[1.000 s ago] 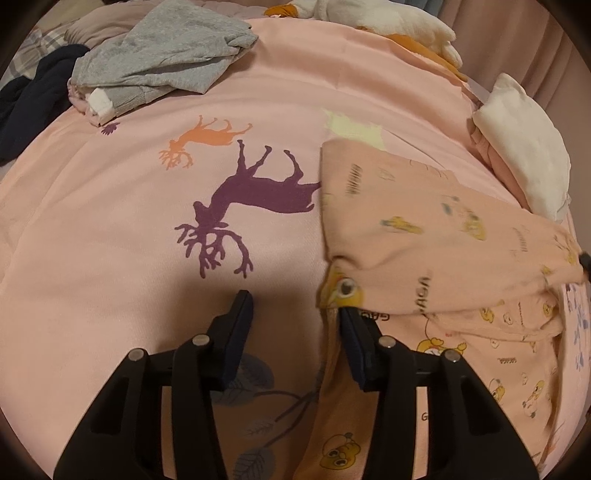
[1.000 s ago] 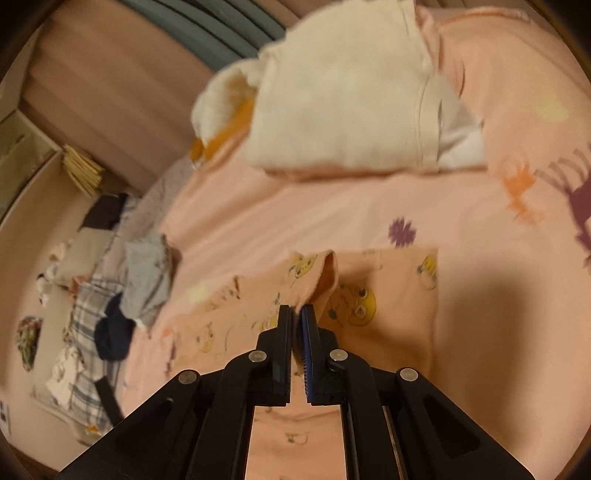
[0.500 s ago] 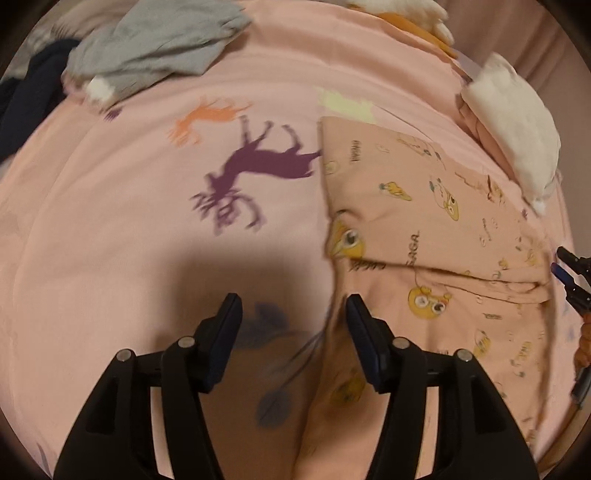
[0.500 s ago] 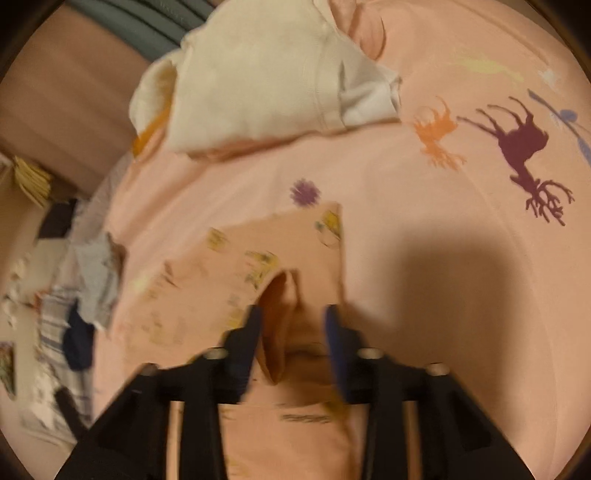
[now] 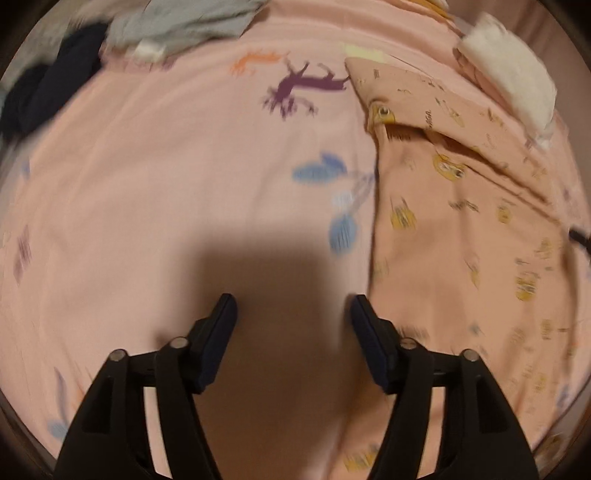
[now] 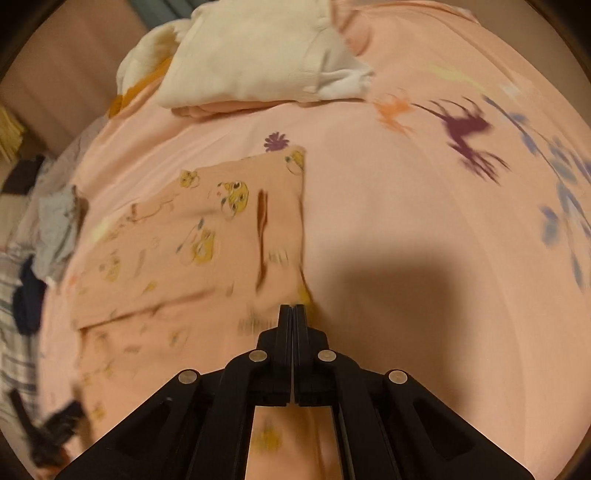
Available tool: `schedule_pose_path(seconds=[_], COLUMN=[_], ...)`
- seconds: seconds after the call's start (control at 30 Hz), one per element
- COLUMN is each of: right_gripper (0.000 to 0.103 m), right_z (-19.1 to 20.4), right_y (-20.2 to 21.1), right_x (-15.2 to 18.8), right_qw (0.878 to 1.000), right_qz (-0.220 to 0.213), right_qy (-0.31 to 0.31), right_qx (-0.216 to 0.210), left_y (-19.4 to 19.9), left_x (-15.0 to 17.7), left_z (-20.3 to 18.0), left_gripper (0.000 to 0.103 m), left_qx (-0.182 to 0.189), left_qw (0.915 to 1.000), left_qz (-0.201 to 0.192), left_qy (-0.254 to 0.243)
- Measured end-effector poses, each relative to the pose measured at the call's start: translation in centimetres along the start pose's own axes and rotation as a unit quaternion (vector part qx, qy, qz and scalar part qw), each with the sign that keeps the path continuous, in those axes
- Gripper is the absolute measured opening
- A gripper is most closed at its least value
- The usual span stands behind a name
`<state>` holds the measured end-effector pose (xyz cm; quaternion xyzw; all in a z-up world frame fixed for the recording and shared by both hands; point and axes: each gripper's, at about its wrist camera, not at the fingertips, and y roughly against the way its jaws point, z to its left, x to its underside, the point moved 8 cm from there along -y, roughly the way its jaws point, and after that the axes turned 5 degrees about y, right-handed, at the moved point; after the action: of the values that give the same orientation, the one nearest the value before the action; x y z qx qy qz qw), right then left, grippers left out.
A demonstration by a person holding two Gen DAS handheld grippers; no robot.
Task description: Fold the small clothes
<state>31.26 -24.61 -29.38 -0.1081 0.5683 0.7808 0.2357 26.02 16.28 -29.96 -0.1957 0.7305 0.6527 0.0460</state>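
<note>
Right gripper (image 6: pixel 292 308) closed, left gripper (image 5: pixel 293 306) spread

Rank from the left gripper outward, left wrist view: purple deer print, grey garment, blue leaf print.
From the left gripper:
1. blue leaf print, just ahead, slightly right.
2. purple deer print, farther up the sheet.
3. grey garment, top edge, left.

Left hand-held gripper (image 5: pixel 291 306) opened, seemingly empty.

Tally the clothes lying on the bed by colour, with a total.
Pink with yellow cartoon print: 1, the garment being folded
White or cream: 1, the folded piece
Grey: 1, the crumpled top
Dark navy: 1, the bundle at the edge
Total: 4 clearly seen; more may lie under the white piece.
</note>
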Motion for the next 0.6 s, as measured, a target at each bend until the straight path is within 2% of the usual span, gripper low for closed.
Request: schedule_pose_path(seconds=[0.07,0.13,0.2,0.23,0.33,0.4,0.47,0.6], right_gripper=[0.000,0.012,0.041,0.045,0.047,0.047,0.047,0.047], right_z=[-0.1,0.2,0.4,0.4,0.7,0.4,-0.3,-0.6], right_y=[2.4,4.1,5.1,5.7,6.8,6.7,6.2,7.0], right_x=[1.7,3.8,6.1,7.4,11.5,13.6,15.4,18.4], right_qw=[1.000,0.999,1.000,1.000,0.999,0.999,0.997,0.988], right_qz=[-0.015,-0.019,-0.014,-0.014,-0.002,0.013,0.029,0.033], right_qy=[-0.008,-0.010,-0.008,-0.009,0.004,-0.006,-0.037,-0.100], right_qx=[-0.022,-0.032,-0.022,-0.018,-0.042,-0.047,-0.057,-0.115], left_y=[0.8,1.4,2.1,2.5,3.7,4.3,4.6,4.9], left_x=[1.3,3.0,5.3,6.0,9.1,10.6,11.3,12.7], left_z=[0.4,0.3,-0.4,-0.5,-1.0,-1.6,-2.1,-3.1], left_gripper=[0.070,0.074,0.076,0.077,0.078,0.079,0.079,0.079], left_qx=[0.015,0.033,0.054,0.062,0.116,0.131,0.142,0.171], left_qw=[0.9995,0.9982,0.9967,0.9958,0.9881,0.9858,0.9847,0.9795], left_qz=[-0.004,0.000,0.006,0.007,0.020,0.020,0.015,0.006], left_qy=[0.028,0.050,0.061,0.067,0.099,0.103,0.101,0.107])
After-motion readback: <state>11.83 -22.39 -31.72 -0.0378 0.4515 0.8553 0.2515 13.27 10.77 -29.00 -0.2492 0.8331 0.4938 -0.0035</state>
